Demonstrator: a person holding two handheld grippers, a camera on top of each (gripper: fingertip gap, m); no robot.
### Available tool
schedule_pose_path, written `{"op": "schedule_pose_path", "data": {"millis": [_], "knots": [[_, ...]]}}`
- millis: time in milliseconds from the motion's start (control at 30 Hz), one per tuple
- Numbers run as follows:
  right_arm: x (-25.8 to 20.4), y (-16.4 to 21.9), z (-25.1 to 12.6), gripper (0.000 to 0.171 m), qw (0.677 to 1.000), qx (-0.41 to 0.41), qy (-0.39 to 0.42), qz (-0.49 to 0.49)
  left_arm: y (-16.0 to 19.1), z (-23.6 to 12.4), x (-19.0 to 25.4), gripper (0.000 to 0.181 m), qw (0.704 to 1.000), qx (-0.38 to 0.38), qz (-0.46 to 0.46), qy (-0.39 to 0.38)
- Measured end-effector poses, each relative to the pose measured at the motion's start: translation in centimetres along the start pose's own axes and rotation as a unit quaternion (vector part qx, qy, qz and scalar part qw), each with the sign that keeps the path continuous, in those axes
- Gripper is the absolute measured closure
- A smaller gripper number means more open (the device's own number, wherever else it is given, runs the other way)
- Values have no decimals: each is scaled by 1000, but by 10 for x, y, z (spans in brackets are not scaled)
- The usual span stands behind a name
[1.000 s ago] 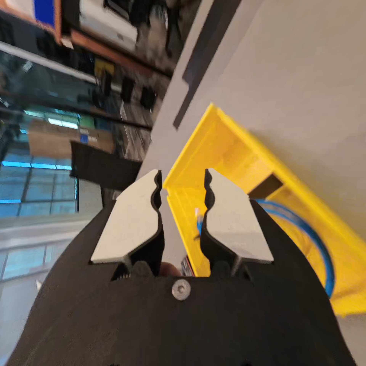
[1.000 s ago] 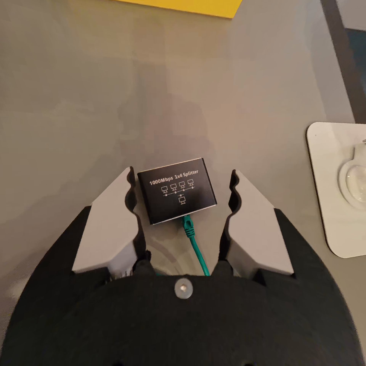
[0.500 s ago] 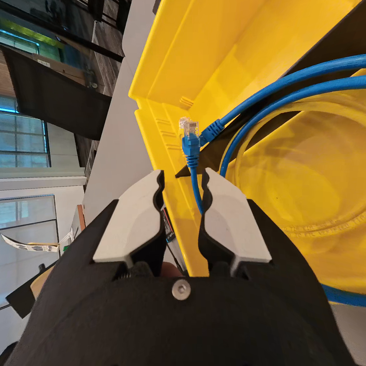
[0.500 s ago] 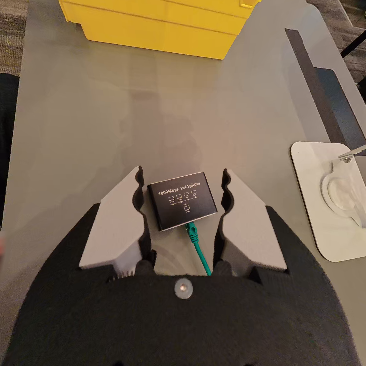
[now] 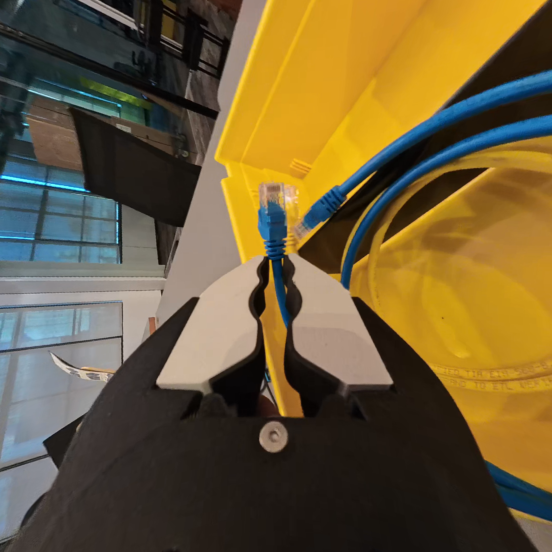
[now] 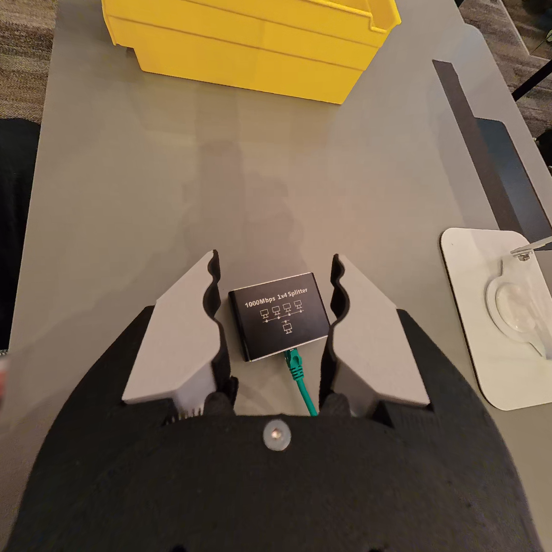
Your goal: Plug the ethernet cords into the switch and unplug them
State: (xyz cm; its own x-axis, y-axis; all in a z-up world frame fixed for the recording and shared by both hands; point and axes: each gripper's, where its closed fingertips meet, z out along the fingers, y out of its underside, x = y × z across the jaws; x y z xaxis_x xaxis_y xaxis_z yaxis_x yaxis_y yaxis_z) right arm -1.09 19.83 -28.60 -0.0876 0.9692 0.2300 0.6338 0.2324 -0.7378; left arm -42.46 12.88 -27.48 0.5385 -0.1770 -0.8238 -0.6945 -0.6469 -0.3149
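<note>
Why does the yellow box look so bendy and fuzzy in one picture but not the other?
Left wrist view: the wide lens sits very close, so the yellow bin looks stretched and tilted, and the blue cable and the background are a bit smeared. Right wrist view: the bin is farther off and sharp; dim, warm light gives soft shadows on the grey table.

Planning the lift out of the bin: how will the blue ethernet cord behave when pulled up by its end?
Likely floppy: the blue ethernet cord lies in loose curves in the yellow bin. Its loops may trail behind. The left gripper pinches just below the plug, so the short end probably stays upright.
</note>
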Motion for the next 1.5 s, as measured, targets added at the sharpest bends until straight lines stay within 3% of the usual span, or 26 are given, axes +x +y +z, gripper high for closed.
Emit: {"op": "schedule_pose_path", "data": {"millis": [500, 1033, 1333, 1500], "knots": [[0, -22, -15, 104, 999, 33, 11, -8, -49, -82, -97, 174, 983, 79, -9, -168], [-12, -54, -36, 105, 997, 75, 25, -24, -134, -186, -216, 174, 930, 143, -8, -339], [-15, -69, -51, 109, 993, 107, 37, -26, -205, -250, -243, 174, 898, 211, 0, -387], [-11, -88, -69, 119, 987, 148, 52, -24, -255, -271, -224, 174, 893, 267, 4, -362]]}}
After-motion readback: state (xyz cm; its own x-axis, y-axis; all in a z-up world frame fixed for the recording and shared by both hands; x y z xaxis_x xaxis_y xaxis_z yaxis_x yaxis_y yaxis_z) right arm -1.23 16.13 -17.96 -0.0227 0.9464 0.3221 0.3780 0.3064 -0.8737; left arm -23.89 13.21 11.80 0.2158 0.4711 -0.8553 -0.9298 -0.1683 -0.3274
